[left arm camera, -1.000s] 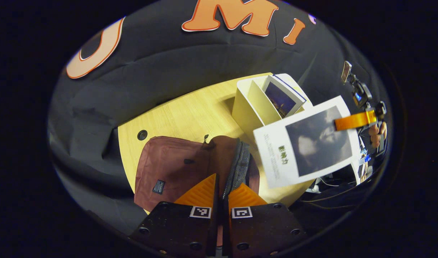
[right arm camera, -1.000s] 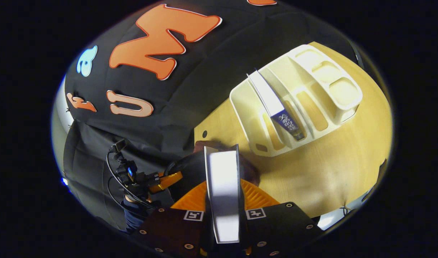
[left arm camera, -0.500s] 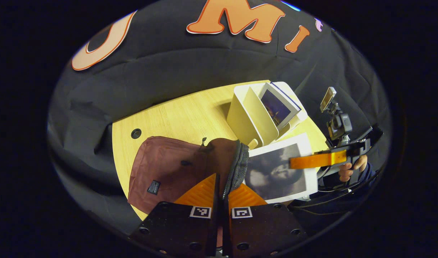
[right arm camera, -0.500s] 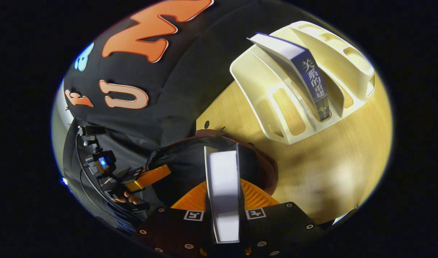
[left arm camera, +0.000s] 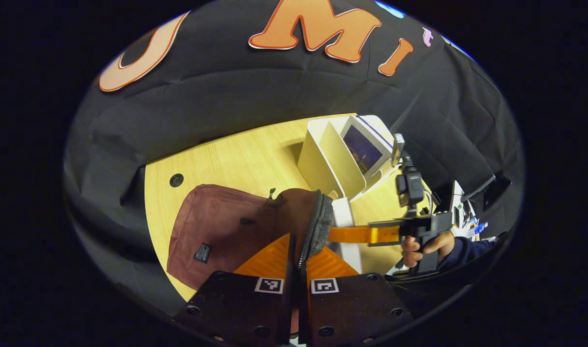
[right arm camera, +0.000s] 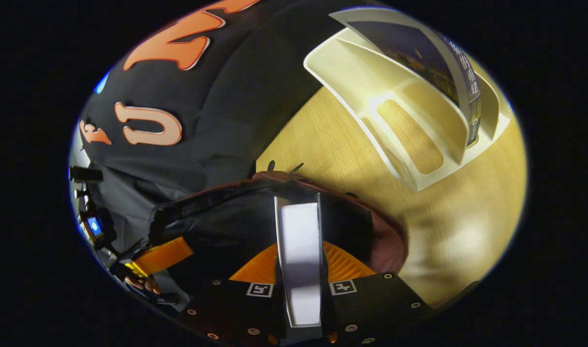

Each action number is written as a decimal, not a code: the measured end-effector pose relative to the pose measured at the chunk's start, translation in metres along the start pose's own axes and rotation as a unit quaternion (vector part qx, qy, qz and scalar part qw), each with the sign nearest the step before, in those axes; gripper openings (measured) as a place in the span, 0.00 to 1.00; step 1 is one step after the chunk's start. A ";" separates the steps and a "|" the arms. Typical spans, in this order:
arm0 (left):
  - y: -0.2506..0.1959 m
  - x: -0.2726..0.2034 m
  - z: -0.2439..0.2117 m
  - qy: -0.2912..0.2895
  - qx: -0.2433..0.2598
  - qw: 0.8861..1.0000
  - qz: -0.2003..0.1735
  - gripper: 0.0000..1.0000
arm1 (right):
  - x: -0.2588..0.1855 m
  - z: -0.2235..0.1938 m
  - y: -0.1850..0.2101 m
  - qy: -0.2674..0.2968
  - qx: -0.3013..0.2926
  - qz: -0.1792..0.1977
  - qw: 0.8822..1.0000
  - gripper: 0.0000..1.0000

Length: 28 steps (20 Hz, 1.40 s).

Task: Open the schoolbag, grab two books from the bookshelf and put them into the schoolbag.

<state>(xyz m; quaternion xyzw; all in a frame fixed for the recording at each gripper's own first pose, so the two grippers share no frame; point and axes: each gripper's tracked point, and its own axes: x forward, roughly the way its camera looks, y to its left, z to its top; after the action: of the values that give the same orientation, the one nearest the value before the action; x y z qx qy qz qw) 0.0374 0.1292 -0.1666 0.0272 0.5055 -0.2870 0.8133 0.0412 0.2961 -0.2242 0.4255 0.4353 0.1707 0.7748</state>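
Note:
A maroon schoolbag [left arm camera: 216, 226] lies on the wooden table [left arm camera: 241, 154]. My left gripper [left arm camera: 297, 248] is shut on the bag's zipped rim [left arm camera: 320, 224] and holds the mouth open. My right gripper [right arm camera: 299, 248] is shut on a white book [right arm camera: 298, 226], seen edge-on, whose far end sits in the bag's dark opening [right arm camera: 236, 217]. In the left gripper view the right gripper [left arm camera: 366, 234] reaches in from the right with that book [left arm camera: 344, 217] upright at the rim. A second, dark-covered book [left arm camera: 363, 148] leans in the cream bookshelf [left arm camera: 325, 156].
The bookshelf [right arm camera: 395, 120] with the second book [right arm camera: 419, 48] stands just behind the bag, close to the right gripper. A hand [left arm camera: 421, 246] holds the right gripper's handle. A cable hole [left arm camera: 176, 180] marks the table's far left. Black cloth hangs around the table's edges.
The right gripper has carried the white book down and left, from beside the bookshelf into the bag's mouth. The left gripper has kept its hold on the rim.

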 end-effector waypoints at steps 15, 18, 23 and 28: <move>0.005 0.003 0.001 -0.007 -0.019 1.000 -0.005 0.07 | 0.055 -0.027 -0.006 0.038 0.013 -0.037 0.999 0.51; 0.009 0.003 -0.003 -0.006 -0.031 0.999 -0.006 0.07 | 0.043 -0.025 -0.023 0.042 -0.037 -0.078 0.995 0.57; 0.004 0.014 0.002 -0.003 -0.030 1.000 0.001 0.07 | 0.001 -0.024 -0.040 0.063 -0.091 -0.114 0.987 0.82; 0.001 0.018 -0.003 -0.005 -0.036 0.999 0.007 0.07 | -0.048 -0.004 -0.054 0.058 -0.143 -0.147 0.977 0.86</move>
<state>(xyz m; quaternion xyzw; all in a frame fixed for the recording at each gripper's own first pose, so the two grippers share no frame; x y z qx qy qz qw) 0.0413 0.1232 -0.1837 0.0003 0.5111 -0.2630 0.8183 0.0051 0.2369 -0.2437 0.2307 0.5081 0.1396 0.8180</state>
